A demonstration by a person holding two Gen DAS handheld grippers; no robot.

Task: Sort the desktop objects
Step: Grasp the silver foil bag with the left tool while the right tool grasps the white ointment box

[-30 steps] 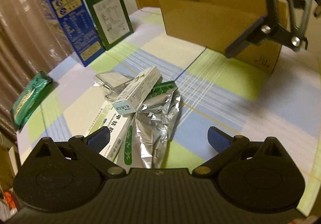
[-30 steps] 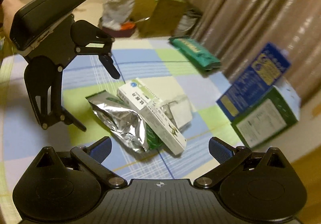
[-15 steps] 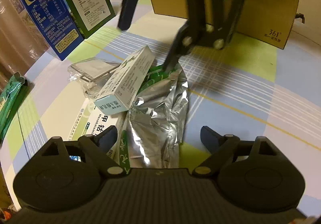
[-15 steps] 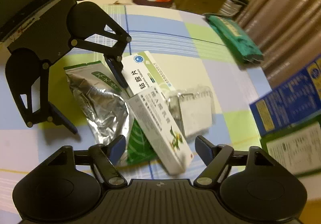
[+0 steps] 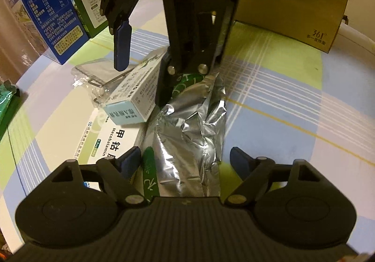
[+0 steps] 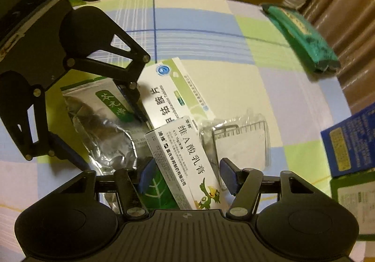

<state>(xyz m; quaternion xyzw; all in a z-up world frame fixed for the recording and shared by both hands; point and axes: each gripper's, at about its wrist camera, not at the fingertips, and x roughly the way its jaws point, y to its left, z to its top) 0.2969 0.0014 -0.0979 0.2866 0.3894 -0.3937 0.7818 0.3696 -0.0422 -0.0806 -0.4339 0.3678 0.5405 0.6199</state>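
Between the closing jaws of the right tool (image 6: 186,174) lies a white ointment box (image 6: 185,165), not yet pinched. Beside it, the left tool (image 5: 185,161), also narrowing, straddles a foil pouch (image 5: 187,135) on the checked desk (image 5: 281,88).

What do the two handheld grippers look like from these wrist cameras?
Both look alike: the left gripper and right gripper have matte black bodies with a ribbed centre, rounded side housings, triangular cut-outs and black linkage arms on silver pins. The fingertips carry dark blue pads. No sleeve shows.
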